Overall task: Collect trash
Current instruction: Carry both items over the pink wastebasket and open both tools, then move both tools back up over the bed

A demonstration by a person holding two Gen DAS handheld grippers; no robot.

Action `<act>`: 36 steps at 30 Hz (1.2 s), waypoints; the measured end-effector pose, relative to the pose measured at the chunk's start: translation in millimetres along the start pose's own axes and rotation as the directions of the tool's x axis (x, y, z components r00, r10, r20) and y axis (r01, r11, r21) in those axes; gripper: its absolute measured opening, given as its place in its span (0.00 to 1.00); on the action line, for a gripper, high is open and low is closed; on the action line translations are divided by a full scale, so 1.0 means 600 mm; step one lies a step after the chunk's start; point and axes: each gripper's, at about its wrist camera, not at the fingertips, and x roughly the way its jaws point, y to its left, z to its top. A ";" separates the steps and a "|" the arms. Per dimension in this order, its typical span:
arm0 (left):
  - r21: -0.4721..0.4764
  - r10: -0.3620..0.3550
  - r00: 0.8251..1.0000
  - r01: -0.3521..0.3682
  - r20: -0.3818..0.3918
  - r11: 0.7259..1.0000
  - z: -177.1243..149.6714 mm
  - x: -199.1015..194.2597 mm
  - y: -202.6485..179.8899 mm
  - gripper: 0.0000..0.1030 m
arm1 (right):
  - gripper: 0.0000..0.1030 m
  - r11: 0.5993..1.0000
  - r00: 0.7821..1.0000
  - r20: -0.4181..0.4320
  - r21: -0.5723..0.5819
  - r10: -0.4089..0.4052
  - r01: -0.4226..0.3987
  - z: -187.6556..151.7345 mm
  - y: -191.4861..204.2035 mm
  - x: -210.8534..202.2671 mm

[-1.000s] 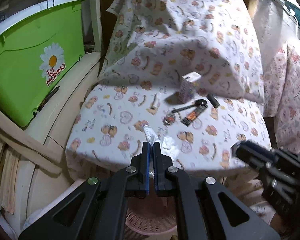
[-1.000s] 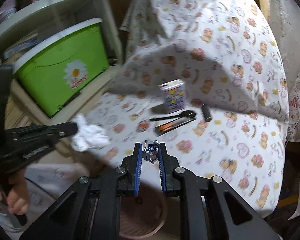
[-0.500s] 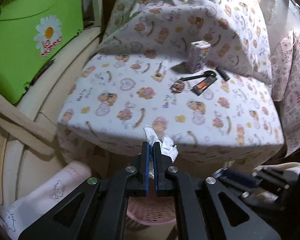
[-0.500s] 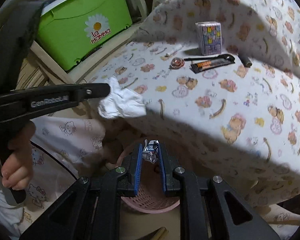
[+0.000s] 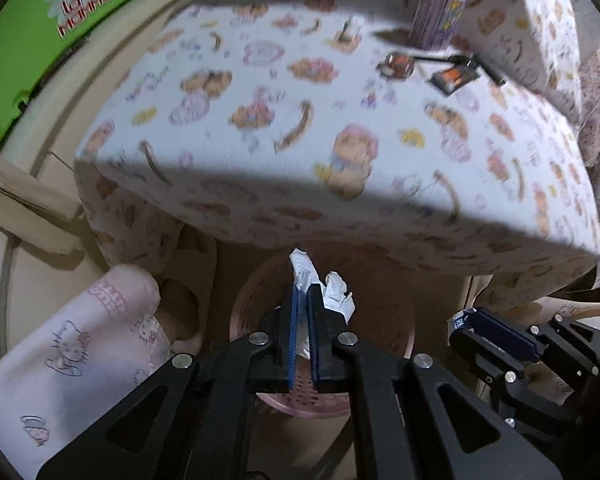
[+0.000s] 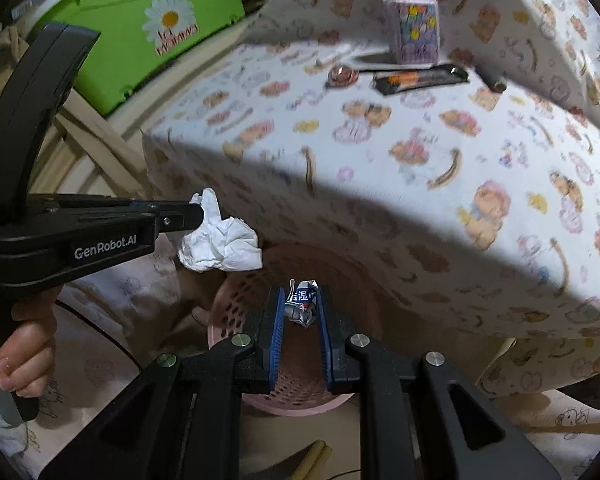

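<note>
My left gripper (image 5: 303, 296) is shut on a crumpled white tissue (image 5: 332, 292) and holds it above a pink perforated basket (image 5: 396, 320) on the floor. The tissue (image 6: 220, 246) also shows in the right wrist view, hanging from the left gripper (image 6: 194, 212) beside the basket (image 6: 236, 308). My right gripper (image 6: 299, 300) is shut on a small crumpled wrapper (image 6: 302, 306) with blue print, directly over the basket's opening. The right gripper (image 5: 466, 318) shows at the lower right of the left wrist view.
A table under a cartoon-print cloth (image 5: 300, 128) overhangs the basket. On it stand a small patterned box (image 6: 414, 28), a black-orange wrapper (image 6: 420, 78), a round foil piece (image 6: 342, 76) and a dark cylinder (image 6: 492, 80). A green bin (image 6: 148, 28) sits at left.
Both grippers have dropped from table height down in front of the table edge and now hang over the pink basket, each still holding its piece of trash.
</note>
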 end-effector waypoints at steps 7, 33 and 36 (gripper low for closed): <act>-0.019 0.033 0.994 -0.035 -0.104 0.999 -0.011 0.072 -0.014 0.04 | 0.17 1.000 0.995 -0.093 0.019 -0.018 0.020 -0.012 -0.006 0.053; -0.032 0.090 0.978 -0.097 -0.188 0.995 -0.017 0.114 -0.012 0.57 | 0.63 0.991 0.975 -0.211 0.095 -0.076 0.098 -0.034 -0.029 0.132; -0.013 0.101 0.985 -0.103 -0.139 0.995 -0.013 0.089 -0.010 0.59 | 0.63 0.989 0.976 -0.193 0.087 -0.100 0.118 -0.026 -0.031 0.122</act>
